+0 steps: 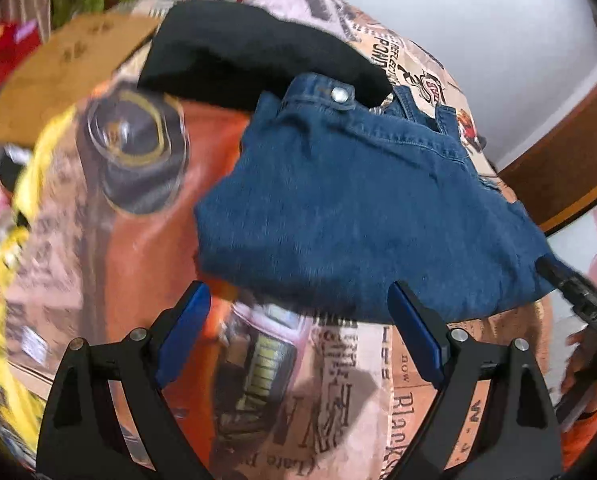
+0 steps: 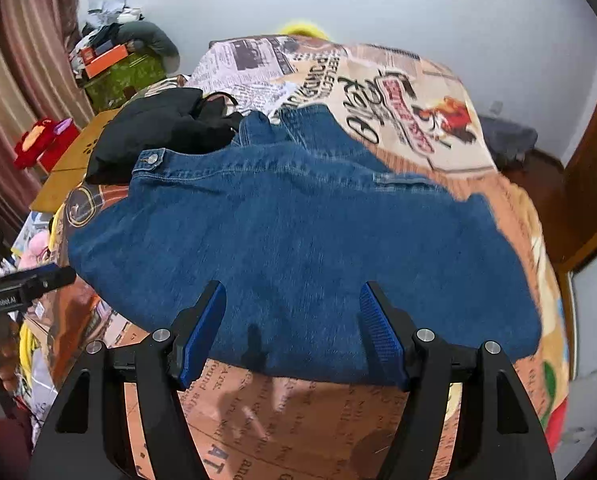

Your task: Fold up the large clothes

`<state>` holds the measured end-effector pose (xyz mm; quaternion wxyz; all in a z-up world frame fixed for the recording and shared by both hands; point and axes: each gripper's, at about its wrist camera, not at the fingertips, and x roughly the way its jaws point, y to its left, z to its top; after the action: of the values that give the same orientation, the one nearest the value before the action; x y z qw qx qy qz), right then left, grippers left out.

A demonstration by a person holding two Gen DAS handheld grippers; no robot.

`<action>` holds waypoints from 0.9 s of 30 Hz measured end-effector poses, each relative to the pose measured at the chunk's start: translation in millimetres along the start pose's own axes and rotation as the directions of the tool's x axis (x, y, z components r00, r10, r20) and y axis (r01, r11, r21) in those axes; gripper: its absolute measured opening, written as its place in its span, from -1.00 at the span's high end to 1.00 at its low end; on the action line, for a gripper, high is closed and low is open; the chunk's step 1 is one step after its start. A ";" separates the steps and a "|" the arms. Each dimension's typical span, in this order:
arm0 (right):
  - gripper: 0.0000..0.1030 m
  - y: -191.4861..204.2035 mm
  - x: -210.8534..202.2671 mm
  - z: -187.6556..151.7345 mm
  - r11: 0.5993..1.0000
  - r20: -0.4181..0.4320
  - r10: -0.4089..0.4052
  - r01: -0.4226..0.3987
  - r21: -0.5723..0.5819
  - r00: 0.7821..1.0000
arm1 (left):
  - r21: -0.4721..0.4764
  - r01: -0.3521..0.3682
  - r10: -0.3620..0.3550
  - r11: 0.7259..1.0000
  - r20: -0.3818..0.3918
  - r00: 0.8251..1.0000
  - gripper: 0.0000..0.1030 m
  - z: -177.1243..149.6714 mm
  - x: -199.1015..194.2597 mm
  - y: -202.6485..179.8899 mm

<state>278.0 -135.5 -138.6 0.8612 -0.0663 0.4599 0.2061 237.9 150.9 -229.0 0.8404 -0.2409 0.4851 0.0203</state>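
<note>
Blue denim jeans (image 1: pixel 350 208) (image 2: pixel 298 232) lie folded on a bed with a newspaper-print cover (image 1: pixel 338 380) (image 2: pixel 398 92). Their waistband button faces the far left. My left gripper (image 1: pixel 298 292) is open just short of the jeans' near left edge, with only the bed cover between its fingers. My right gripper (image 2: pixel 293 292) is open above the jeans' near edge, and its blue pads are not pressing the cloth. Each gripper shows at the edge of the other's view: the right one (image 1: pixel 578 292) and the left one (image 2: pixel 30 280).
A black garment (image 1: pixel 254 52) (image 2: pixel 158 132) lies behind the jeans on the bed. A low wooden table (image 2: pixel 70 160) and cluttered boxes by a striped curtain (image 2: pixel 26 80) stand to the left. A wooden door (image 2: pixel 594 152) is on the right, with a white wall behind.
</note>
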 end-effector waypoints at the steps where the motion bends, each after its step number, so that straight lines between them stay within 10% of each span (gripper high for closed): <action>1: -0.28 -0.8 4.2 -0.8 1.000 -0.010 -0.011 0.011 -0.001 1.000 | -0.031 0.034 -0.035 0.999 -0.017 0.999 -0.75 -1.3 5.3 4.8; 7: -0.28 -6.7 18.3 -7.0 1.000 -0.053 -0.018 0.018 0.010 0.998 | -0.180 0.177 -0.192 0.967 -0.068 0.979 -0.75 2.4 40.0 22.4; 18: -0.28 -12.8 27.2 -6.4 1.000 -0.051 -0.023 0.023 0.009 0.998 | -0.291 0.257 -0.266 0.921 0.009 0.964 -0.72 22.2 80.9 27.5; 23: -0.28 -10.6 32.1 -5.8 0.999 -0.055 -0.038 0.038 -0.009 0.998 | -0.333 0.239 -0.236 0.912 0.049 0.970 -0.08 30.0 86.8 25.7; 27: -0.28 -7.9 29.7 -0.2 1.000 -0.063 -0.020 0.020 -0.013 0.998 | -0.211 0.199 -0.189 0.957 0.068 0.980 0.28 36.4 66.5 4.3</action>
<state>295.8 -134.0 -163.7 0.8479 -0.0826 0.4848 0.1980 301.2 156.9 -270.5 0.8182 -0.3768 0.4342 -0.0039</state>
